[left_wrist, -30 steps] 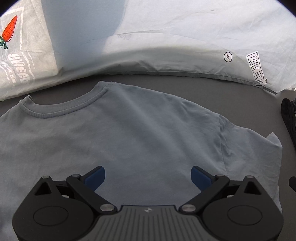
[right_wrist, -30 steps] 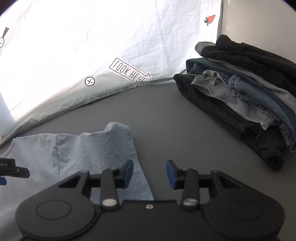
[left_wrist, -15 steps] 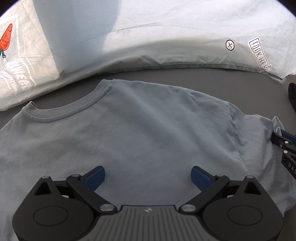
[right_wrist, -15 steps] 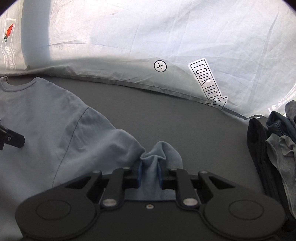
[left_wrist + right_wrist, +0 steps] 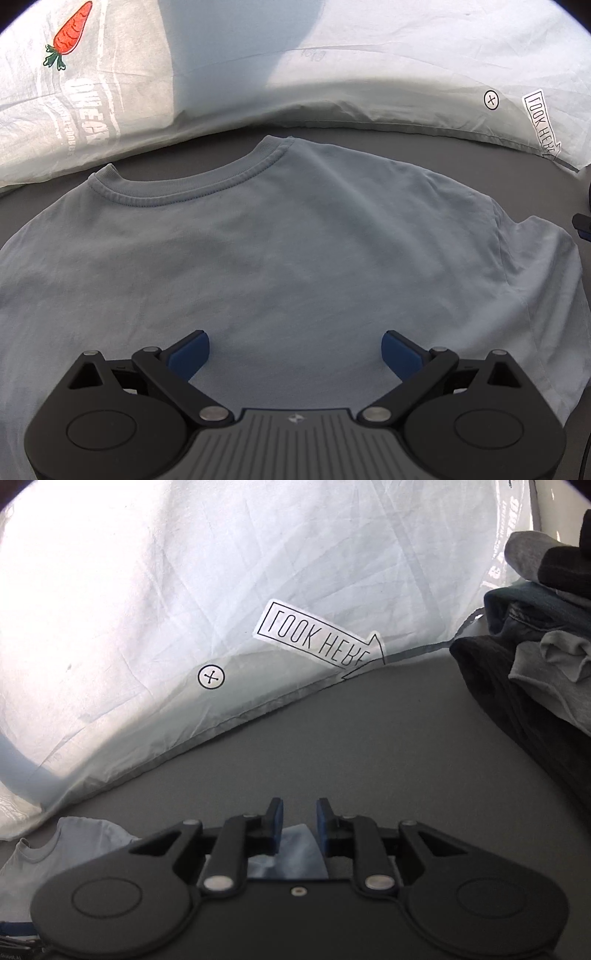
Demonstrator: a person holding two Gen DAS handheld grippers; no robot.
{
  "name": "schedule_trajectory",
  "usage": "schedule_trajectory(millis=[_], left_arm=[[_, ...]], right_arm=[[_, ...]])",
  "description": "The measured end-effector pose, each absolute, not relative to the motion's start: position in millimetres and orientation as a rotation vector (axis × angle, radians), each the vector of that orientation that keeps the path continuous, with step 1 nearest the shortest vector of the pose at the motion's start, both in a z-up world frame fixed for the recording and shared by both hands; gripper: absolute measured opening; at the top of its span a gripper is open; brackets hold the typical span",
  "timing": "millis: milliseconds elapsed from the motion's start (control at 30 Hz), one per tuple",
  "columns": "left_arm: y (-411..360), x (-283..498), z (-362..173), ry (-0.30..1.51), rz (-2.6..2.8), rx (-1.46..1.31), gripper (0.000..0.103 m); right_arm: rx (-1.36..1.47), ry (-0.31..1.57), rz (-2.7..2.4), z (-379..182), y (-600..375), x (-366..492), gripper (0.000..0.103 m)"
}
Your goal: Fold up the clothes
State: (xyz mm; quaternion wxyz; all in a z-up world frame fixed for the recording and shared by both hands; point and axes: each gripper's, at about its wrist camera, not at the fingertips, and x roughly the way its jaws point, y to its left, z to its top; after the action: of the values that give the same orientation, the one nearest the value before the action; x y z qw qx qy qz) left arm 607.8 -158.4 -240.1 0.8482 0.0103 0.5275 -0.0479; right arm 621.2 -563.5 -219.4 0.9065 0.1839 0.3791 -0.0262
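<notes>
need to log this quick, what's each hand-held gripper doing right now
Left hand-held gripper: open, holding nothing, over the blue t-shirt.
Right hand-held gripper: open a little, nothing clamped; a bit of t-shirt sleeve lies below it.

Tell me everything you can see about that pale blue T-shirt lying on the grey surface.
The T-shirt is pale blue, soft knit fabric by its look, with a ribbed round collar and a short sleeve spread to the side. It lies flat and mostly smooth on the dark grey surface, collar toward the white printed sheet. The left tool is open above its body. The right tool is open too, with a bit of the shirt's fabric showing between its fingers.
</notes>
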Motion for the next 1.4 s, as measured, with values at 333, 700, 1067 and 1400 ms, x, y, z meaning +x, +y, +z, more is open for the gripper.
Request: schedule_trajectory(millis=[333, 700, 1067, 1400], left_arm=[[-162.1, 606.4, -243.8, 1.108, -0.090, 0.047, 0.102], [-160.7, 604.7, -244.9, 1.107, -0.094, 0.043, 0.103], [-151.4, 590.7, -236.6, 1.119, -0.092, -0.009, 0.103], [-142.8, 586.4, -228.1, 1.089, -0.089, 0.000, 0.103]], right_arm=[[0.090, 0.808, -0.074, -231.1, -517.9, 618.0, 0.003], [0.331, 0.711, -0.342, -223.9, -549.3, 577.4, 0.042], [-0.011, 0.650, -0.362, -207.7, -458.9, 506.5, 0.042], [-0.273, 0.696, -0.013, -204.6, -421.5, 559.6, 0.034]])
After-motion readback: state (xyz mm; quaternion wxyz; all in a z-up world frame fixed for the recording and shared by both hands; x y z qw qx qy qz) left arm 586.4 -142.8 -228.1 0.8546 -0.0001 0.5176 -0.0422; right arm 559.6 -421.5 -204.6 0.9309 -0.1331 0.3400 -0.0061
